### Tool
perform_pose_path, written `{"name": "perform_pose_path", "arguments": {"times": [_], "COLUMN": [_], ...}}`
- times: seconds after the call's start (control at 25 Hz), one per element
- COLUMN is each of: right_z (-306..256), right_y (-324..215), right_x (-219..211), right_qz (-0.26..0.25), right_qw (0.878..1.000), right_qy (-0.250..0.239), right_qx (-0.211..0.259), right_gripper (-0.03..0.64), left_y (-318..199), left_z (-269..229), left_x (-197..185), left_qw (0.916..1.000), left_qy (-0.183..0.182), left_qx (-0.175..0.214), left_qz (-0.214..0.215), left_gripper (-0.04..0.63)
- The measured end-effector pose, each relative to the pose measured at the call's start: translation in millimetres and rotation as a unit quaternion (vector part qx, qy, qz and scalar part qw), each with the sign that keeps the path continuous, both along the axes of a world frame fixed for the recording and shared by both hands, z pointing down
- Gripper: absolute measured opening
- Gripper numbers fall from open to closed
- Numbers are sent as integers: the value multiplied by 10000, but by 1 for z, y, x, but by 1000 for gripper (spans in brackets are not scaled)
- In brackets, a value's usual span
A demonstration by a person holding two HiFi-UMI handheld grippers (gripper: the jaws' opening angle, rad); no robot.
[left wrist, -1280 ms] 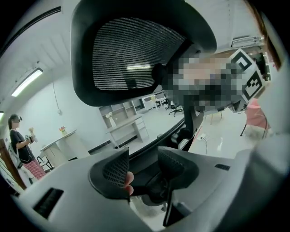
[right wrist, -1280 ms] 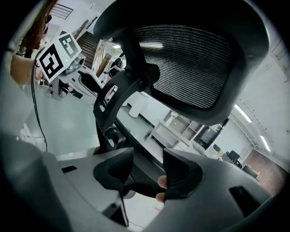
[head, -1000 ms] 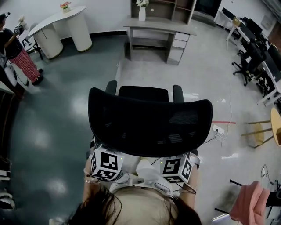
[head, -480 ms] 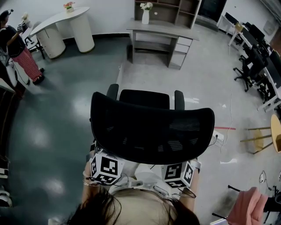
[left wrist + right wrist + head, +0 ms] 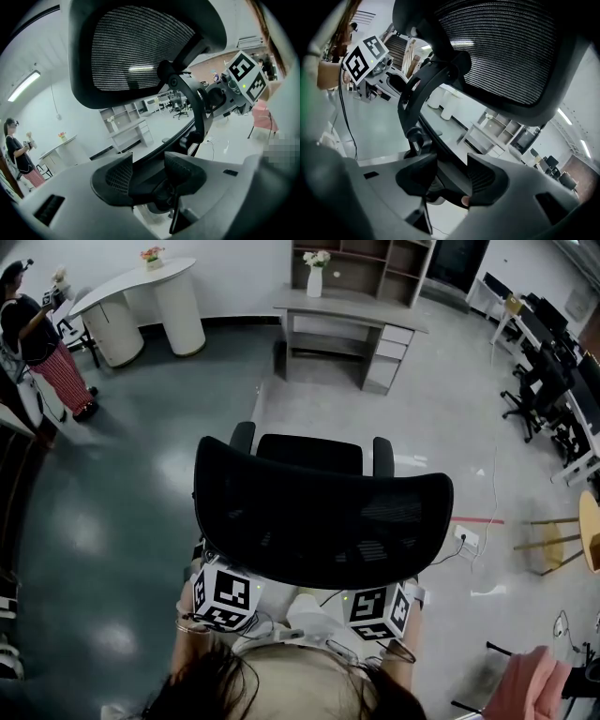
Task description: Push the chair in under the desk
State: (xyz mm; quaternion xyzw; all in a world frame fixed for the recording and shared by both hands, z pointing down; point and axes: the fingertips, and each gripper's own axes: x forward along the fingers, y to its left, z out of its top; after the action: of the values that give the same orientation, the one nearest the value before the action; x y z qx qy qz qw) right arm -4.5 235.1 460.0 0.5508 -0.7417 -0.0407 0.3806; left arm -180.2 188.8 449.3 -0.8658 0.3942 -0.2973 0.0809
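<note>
Two pairs of jaws pinch the back frame of the black mesh chair (image 5: 323,512): left gripper (image 5: 147,176) & right gripper (image 5: 452,180). Chair sits mid-frame on glossy floor (image 5: 112,521), dark at left, pale at right, well apart from grey worktop (image 5: 349,307) top centre, by white wall (image 5: 234,273).

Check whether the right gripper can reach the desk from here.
Probably not. The right gripper is closed on the chair frame behind the backrest, and the desk stands far beyond it across open floor.

left gripper (image 5: 147,176) jaws clamped on chair (image 5: 194,105) back frame, mesh headrest (image 5: 136,51) overhead, desk (image 5: 129,133) far ahead, person (image 5: 18,154) at left edge
</note>
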Motion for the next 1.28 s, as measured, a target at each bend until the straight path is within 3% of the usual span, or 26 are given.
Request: {"name": "perform_pose_path", "arguments": {"times": [1.28], "right_z": [-5], "right_y": [-50], "right_x": [7], "right_qz": [123], "right_qw": [9999], "right_qy": [-118], "right_qx": [-14], "right_gripper": [208], "left_y": [-48], "left_z": [-8], "left_x": [9], "left_qw": [9999], "left_qy": [128], "left_qx": [78], "left_qz": [-39], "left_gripper": [198]}}
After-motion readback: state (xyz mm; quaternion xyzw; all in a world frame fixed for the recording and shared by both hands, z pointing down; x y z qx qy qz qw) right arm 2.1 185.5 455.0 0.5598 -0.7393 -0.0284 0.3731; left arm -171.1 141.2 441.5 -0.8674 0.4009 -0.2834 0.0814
